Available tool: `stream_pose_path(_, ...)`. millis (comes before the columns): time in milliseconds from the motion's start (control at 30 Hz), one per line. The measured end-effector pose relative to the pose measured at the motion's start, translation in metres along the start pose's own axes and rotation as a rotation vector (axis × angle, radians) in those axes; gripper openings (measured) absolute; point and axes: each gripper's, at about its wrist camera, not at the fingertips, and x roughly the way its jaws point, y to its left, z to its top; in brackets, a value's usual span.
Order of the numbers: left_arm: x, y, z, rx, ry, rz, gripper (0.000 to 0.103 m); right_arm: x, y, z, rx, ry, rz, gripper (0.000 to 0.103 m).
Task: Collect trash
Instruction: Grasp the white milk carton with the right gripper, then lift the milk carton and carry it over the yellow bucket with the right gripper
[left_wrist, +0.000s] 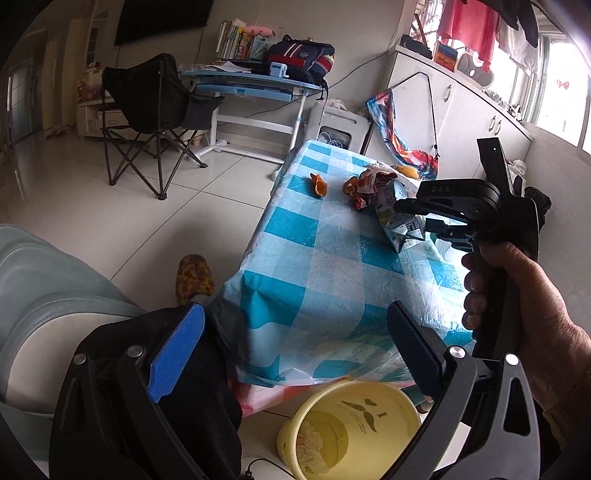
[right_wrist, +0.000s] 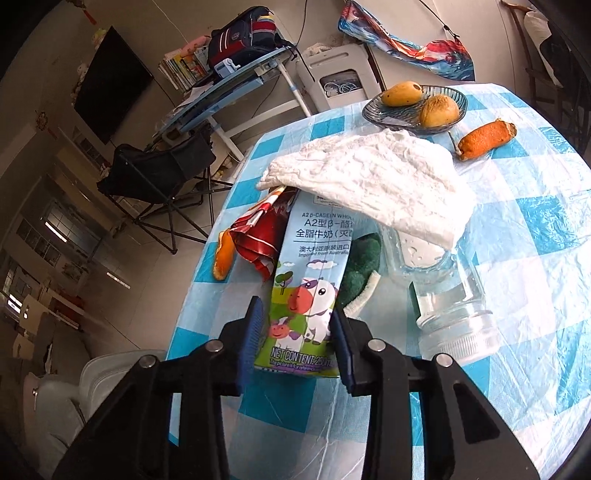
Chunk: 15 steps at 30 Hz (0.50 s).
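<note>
A milk carton with a cartoon cow lies on the blue checked tablecloth. My right gripper is shut on its near end, one pad on each side. Against the carton lie a crumpled red wrapper, an orange peel and a green sponge, with a white paper towel draped over its far end. In the left wrist view the right gripper sits on the carton, held by a hand. My left gripper stands open above a yellow bin at the table's near edge.
A clear jar lies on its side right of the carton. A glass dish with two mangoes and another peel sit at the far end. One more peel lies near the table's left edge. A folding chair stands on the floor.
</note>
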Motion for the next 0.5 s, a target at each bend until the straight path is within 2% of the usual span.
stream_pose_path(100, -0.001, 0.005, 0.002, -0.023, -0.002, -0.012, 0.096, -0.014, 0.006, -0.006, -0.026, 0.014, 0.026, 0.031)
stream_pose_path(133, -0.001, 0.006, 0.001, -0.029, -0.003, -0.015, 0.096, -0.017, 0.008, -0.009, -0.039, 0.026, 0.034, 0.023)
stream_pose_path(200, -0.002, 0.008, 0.001, -0.037, -0.005, -0.019, 0.096, -0.025, 0.012, -0.015, -0.071, 0.063, 0.053, 0.014)
stream_pose_path(500, -0.005, 0.013, 0.0, -0.054, -0.008, -0.032, 0.096, -0.054, 0.029, -0.048, -0.268, 0.125, 0.009, 0.013)
